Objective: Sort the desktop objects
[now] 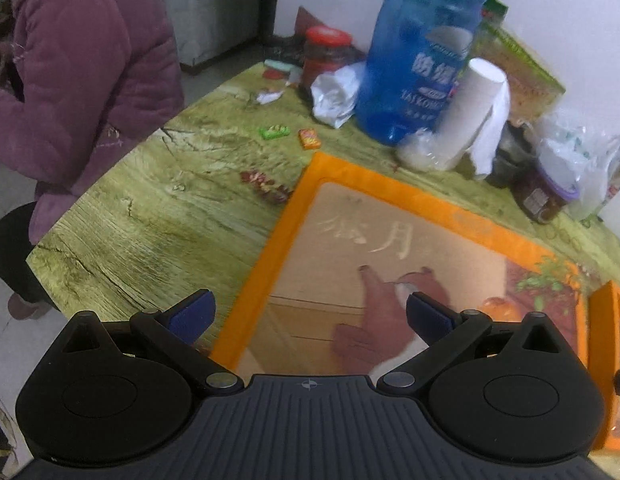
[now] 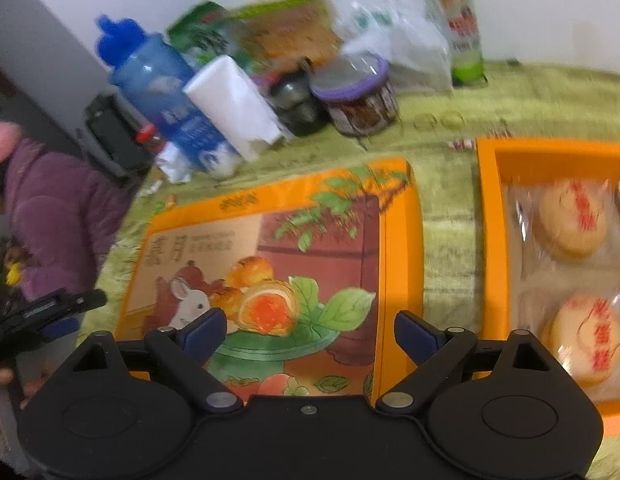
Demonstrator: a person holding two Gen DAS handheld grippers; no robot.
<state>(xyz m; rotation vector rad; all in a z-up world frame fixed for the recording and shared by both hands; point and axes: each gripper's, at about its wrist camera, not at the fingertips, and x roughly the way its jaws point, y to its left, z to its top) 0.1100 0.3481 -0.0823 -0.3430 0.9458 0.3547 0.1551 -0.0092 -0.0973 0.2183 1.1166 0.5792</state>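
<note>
Pastries in clear wrappers (image 2: pixel 572 220) lie in the open orange box (image 2: pixel 488 240), just right of its illustrated lid (image 2: pixel 269 264), which rests flat on the surface (image 1: pixel 149 208). Left gripper (image 1: pixel 310 314) and right gripper (image 2: pixel 305 330) hover with jaws apart, empty. Small candies (image 1: pixel 310 139) lie loose beyond the lid; the sort looks unfinished.

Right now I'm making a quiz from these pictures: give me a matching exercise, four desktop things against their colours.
Things:
1. big water bottle
2. box lid border
3. jar lid rim
4. stack of paper cups

Colours:
A. orange
B. white
C. blue
D. purple

Pairs: 1-C, 2-A, 3-D, 4-B
</note>
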